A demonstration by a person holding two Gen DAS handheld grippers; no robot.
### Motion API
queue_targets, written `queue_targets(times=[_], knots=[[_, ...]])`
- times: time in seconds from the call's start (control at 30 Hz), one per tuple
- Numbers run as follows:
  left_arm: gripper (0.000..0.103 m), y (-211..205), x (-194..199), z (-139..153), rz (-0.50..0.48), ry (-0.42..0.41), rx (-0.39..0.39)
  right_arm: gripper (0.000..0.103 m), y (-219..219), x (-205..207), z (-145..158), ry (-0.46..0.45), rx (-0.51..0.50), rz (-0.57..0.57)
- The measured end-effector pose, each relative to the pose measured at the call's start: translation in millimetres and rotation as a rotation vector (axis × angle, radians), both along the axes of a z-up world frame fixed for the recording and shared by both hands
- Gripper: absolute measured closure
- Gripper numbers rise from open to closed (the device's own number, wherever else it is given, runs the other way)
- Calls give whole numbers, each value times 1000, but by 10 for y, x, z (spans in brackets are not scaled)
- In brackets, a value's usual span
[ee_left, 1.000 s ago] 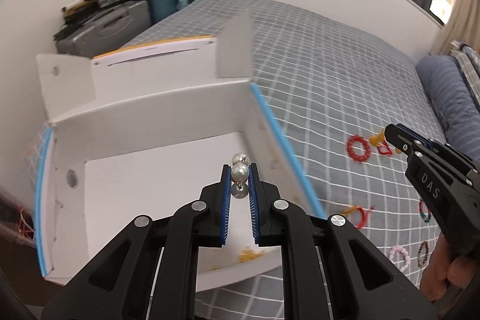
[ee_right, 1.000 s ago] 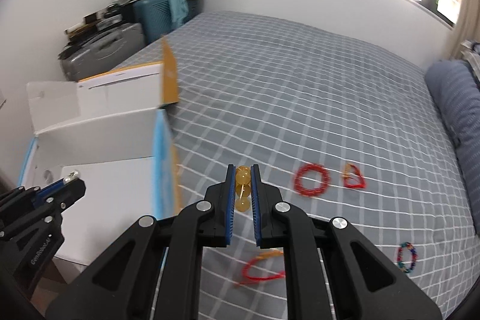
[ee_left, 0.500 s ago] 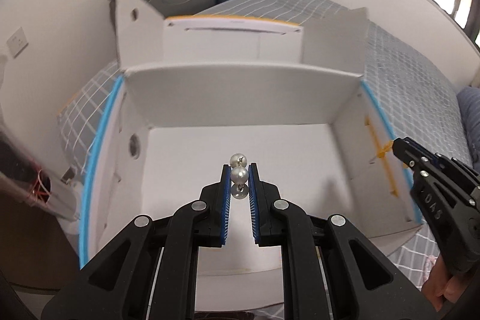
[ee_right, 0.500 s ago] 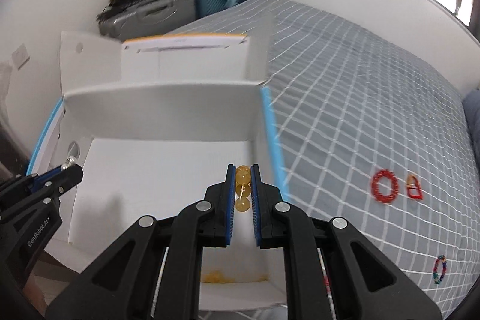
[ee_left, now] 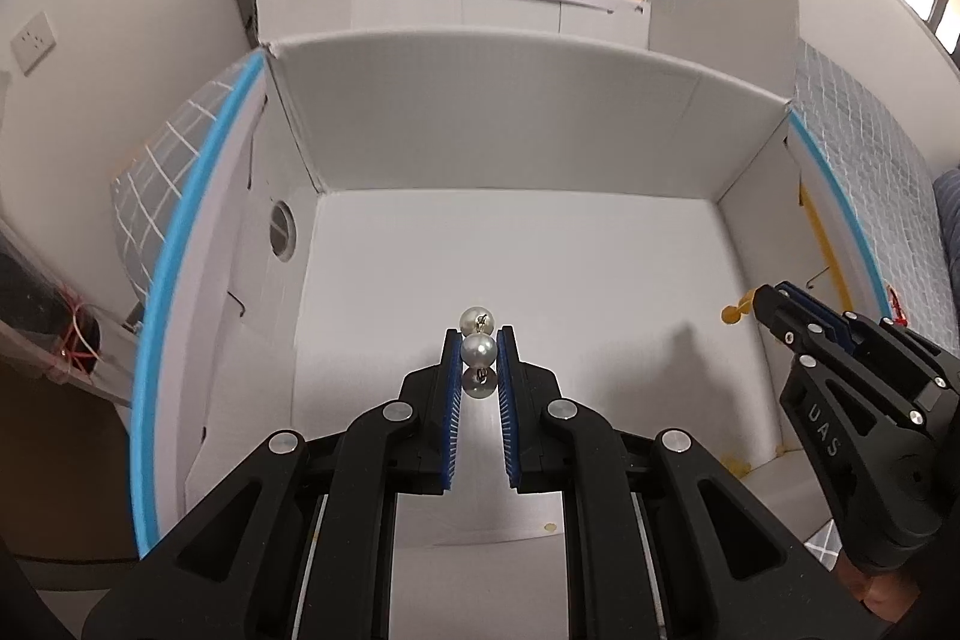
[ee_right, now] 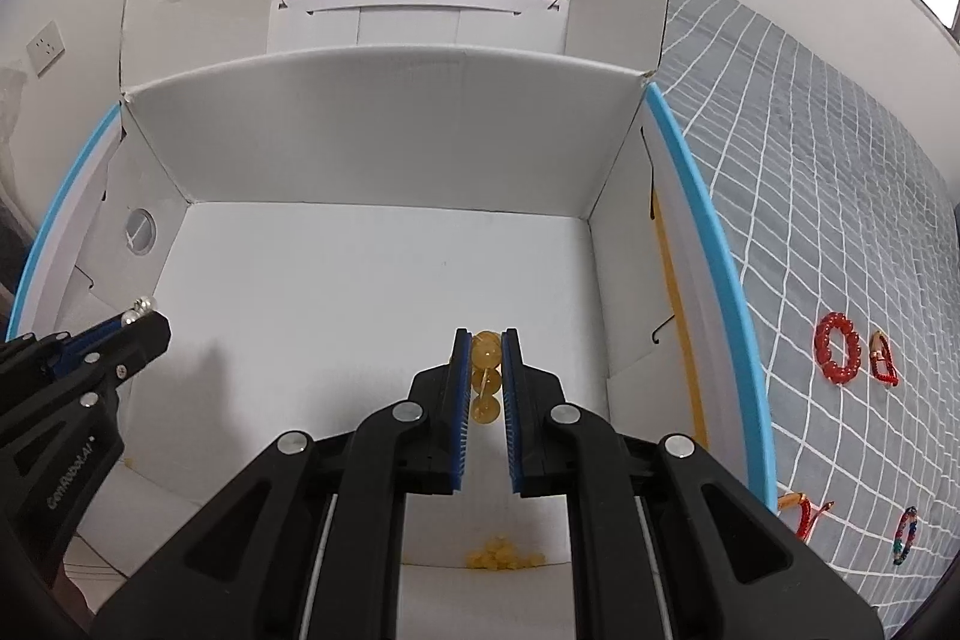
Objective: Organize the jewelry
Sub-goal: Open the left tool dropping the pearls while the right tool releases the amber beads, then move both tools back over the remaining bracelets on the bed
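I am clamping my left gripper (ee_left: pixel 478 349) on a string of pearl beads (ee_left: pixel 477 350): one bead is sitting squeezed between the blue pads, one is sticking out past the tips at 12 o'clock, and a darker one is hanging behind at 6 o'clock. I am clamping my right gripper (ee_right: pixel 486 355) on a string of amber beads (ee_right: pixel 485 353), several of them stacked in line between its pads.

Both grippers are hovering over the open white cardboard box (ee_left: pixel 498 142), pointing down toward its floor. In the left wrist view the right gripper (ee_left: pixel 765 301) is entering at 3 o'clock, with an amber bead showing at its tip. In the right wrist view the left gripper (ee_right: pixel 141 319) is entering at 9 o'clock, with pearls showing at its tip.

A small pile of amber beads (ee_right: pixel 504 559) is lying on the box floor at 6 o'clock, beneath my right fingers.

Outside the box, on the grey checked bedspread (ee_right: pixel 840 172) at 3 o'clock, a red bead bracelet (ee_right: pixel 839 357) is lying just beside a smaller red piece (ee_right: pixel 883 367). Toward 4 o'clock, a red and orange piece (ee_right: pixel 804 514) and a multicoloured bracelet (ee_right: pixel 905 544) are lying near each other.
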State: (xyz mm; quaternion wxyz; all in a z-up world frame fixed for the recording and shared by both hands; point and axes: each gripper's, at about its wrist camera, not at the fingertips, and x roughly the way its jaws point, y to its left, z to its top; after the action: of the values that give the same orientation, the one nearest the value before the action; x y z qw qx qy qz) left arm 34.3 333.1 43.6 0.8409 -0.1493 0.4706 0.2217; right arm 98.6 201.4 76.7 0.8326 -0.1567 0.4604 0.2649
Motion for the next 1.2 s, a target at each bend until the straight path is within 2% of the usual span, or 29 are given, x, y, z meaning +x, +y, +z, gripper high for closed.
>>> queue_targets(times=[0.2, 0.3, 0.37, 0.4, 0.43, 0.5, 0.57, 0.7, 0.9, 0.97, 1.03, 1.2], knots=[[91, 50, -5, -28, 6, 1, -4, 93, 41, 26, -48, 14, -10, -4], [87, 44, -27, -13, 7, -3, 1, 93, 43, 28, -36, 16, -1, -4], [68, 38, -43, 11, 10, -9, 15, 84, 38, 23, -16, 9, 7, 0], [65, 34, -59, 28, 14, -15, 15, 70, 34, 21, -8, 4, 11, 0], [61, 25, -64, 43, 15, -16, 17, 64, 28, 20, 3, -1, 15, -3], [56, 13, -86, 77, 17, -24, 23, 57, 12, 13, 36, -11, 24, -7], [46, 8, -99, 110, 24, -32, 37, 50, -9, -2, 86, -18, 39, -5], [38, -25, -134, 170, 29, -47, 61, 27, -73, -39, 211, -63, 57, -16], [27, -88, -177, 247, 41, -68, 90, 18, -168, -31, 303, -76, 76, -34], [18, -108, -188, 280, 43, -80, 98, 16, -202, -40, 330, -82, 76, -43], [15, -126, -208, 307, 43, -92, 103, 12, -237, -54, 355, -91, 73, -48], [9, -207, -265, 399, 37, -121, 107, 12, -423, -66, 439, -107, 79, -83]])
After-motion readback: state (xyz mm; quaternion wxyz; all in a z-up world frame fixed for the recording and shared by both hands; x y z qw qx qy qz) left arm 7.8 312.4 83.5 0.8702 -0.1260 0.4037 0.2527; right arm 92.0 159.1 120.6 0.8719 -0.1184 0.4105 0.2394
